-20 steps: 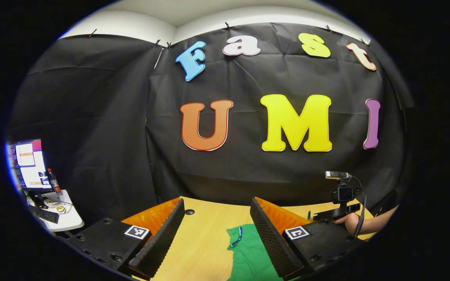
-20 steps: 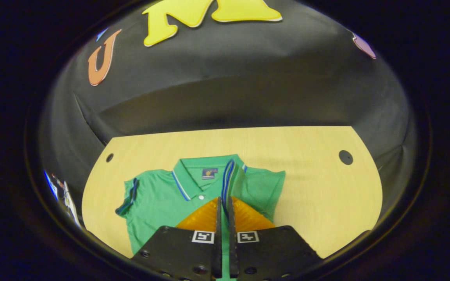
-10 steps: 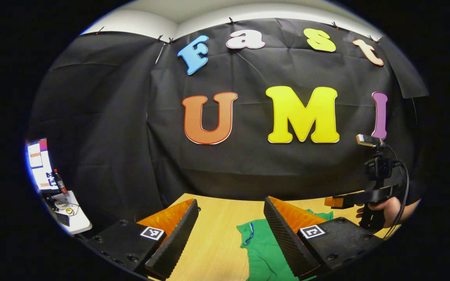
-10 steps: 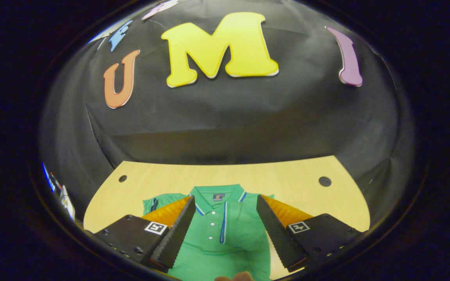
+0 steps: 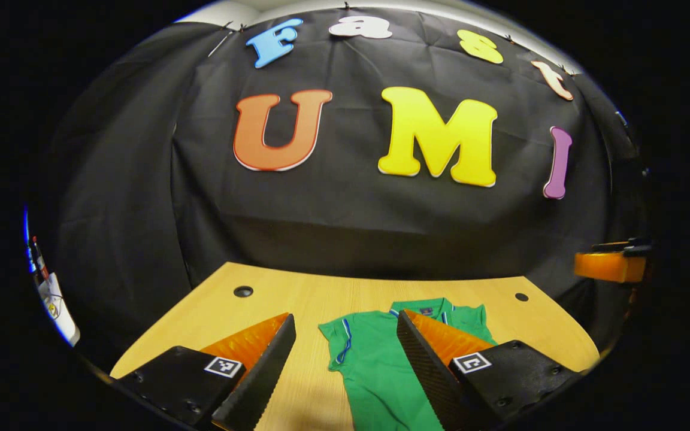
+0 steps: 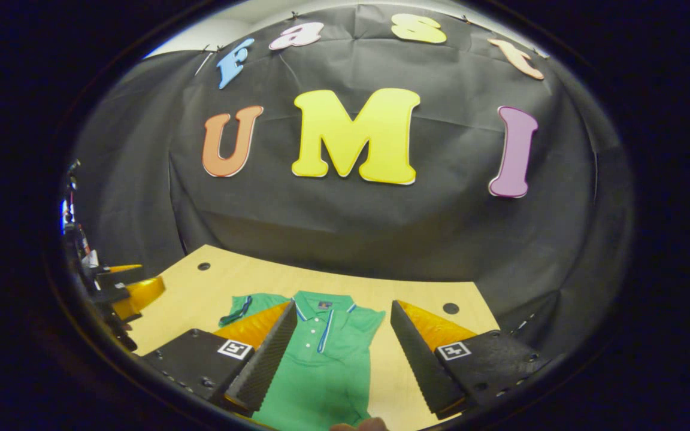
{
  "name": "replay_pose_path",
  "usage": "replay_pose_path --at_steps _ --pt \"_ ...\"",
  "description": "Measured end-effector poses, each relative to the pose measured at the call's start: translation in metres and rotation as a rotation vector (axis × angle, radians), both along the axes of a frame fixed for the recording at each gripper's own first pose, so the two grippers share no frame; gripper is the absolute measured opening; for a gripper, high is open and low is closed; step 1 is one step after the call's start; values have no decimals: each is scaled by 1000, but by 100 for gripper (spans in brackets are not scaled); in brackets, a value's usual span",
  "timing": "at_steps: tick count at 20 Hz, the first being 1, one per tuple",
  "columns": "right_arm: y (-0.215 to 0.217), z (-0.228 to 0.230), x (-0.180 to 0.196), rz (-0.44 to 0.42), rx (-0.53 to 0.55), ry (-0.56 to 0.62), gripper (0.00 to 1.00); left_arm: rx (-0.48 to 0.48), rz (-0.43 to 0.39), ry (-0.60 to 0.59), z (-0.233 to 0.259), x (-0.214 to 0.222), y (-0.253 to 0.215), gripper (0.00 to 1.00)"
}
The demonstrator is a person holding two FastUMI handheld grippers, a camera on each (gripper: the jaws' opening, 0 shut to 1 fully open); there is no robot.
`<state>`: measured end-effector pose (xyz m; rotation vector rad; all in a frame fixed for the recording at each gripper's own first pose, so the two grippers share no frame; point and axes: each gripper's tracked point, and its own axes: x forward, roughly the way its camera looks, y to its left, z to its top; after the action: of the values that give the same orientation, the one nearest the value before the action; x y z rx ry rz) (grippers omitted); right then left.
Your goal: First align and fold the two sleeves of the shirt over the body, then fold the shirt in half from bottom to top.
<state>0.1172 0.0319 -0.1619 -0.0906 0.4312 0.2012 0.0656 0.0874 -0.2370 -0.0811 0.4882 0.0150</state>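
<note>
Green polo shirt (image 6: 321,365) flat on wooden table (image 6: 417,299) (blue-trimmed collar), both grippers' jaws spread apart, empty.

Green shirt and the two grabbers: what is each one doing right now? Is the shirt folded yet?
Green shirt: flat on the table, front up, not folded in half.
Right sleeve: folded in over the body.
Left sleeve: spread out to the side, not folded.
Left gripper: open, holding nothing.
Right gripper: open, holding nothing.
Table: shirt lying on it.
</note>
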Motion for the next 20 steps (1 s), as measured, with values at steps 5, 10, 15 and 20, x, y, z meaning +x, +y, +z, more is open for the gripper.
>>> replay_pose_path --at_steps 5,10,15,20 --pt "-42 -5 -47 -73 -53 30 97 -12 -3 141 -72 21 5 100" --pt "-66 -20 -60 -163 -19 101 97 7 -33 260 -135 41 9 100" --pt "-71 -25 -64 -179 -45 124 96 21 -55 354 -185 52 9 100" --pt "-63 -46 -63 -176 -25 198 96 59 -89 398 -214 65 12 100"
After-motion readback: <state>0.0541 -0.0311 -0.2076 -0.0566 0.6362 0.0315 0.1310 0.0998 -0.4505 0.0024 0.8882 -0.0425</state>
